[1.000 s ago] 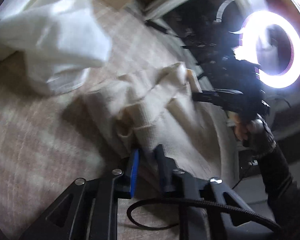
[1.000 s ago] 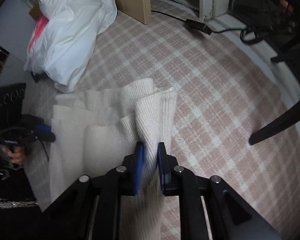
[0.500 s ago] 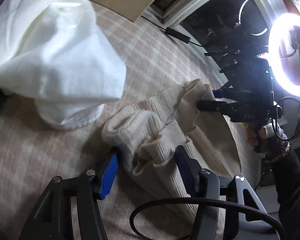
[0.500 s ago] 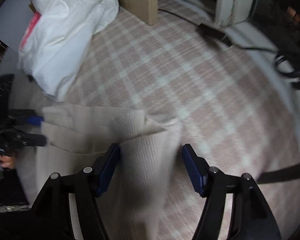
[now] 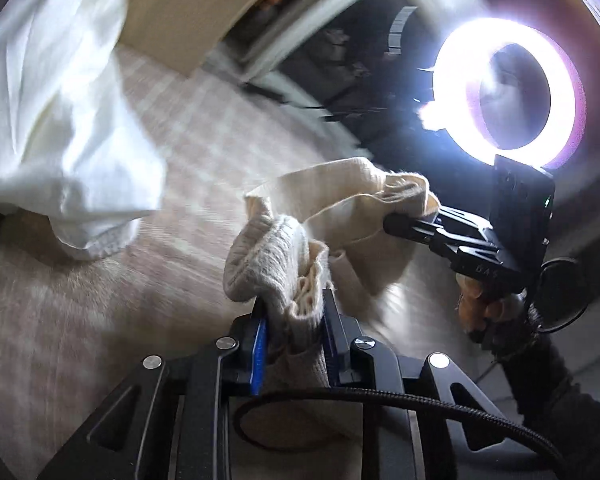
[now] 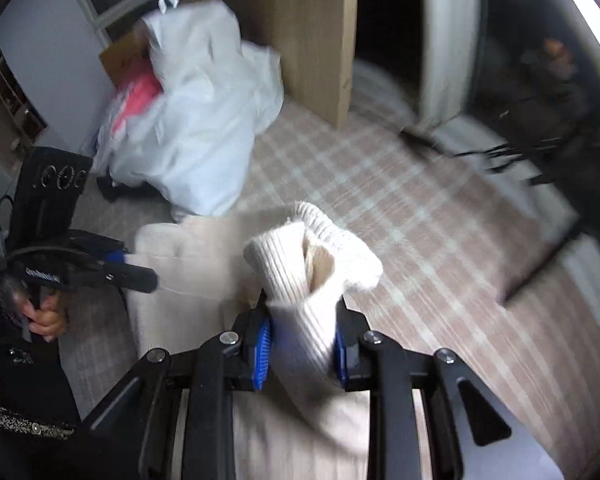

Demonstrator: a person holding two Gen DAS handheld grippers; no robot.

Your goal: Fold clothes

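The cream ribbed knit sweater (image 6: 316, 256) is pinched as both left tongs (image 5: 294, 340) and right tongs (image 6: 302, 344) close, lifted for folding; laying over evenly is judged next.

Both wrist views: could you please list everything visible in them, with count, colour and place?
sweater: one, cream ribbed knit, bunched between both grippers above the bed
bedcover: one, pink and white check, under everything
white bag: one, white with pink inside, far left on the bed
wood panel: one, light brown, behind the bag
ring light: one, lit white, upper right of the left view
cable: one, black, at the bed's far edge
left gripper: black with blue pads, closing on sweater fabric
right gripper: black with blue pads, closing on sweater fabric
hands: two, one on each gripper handle
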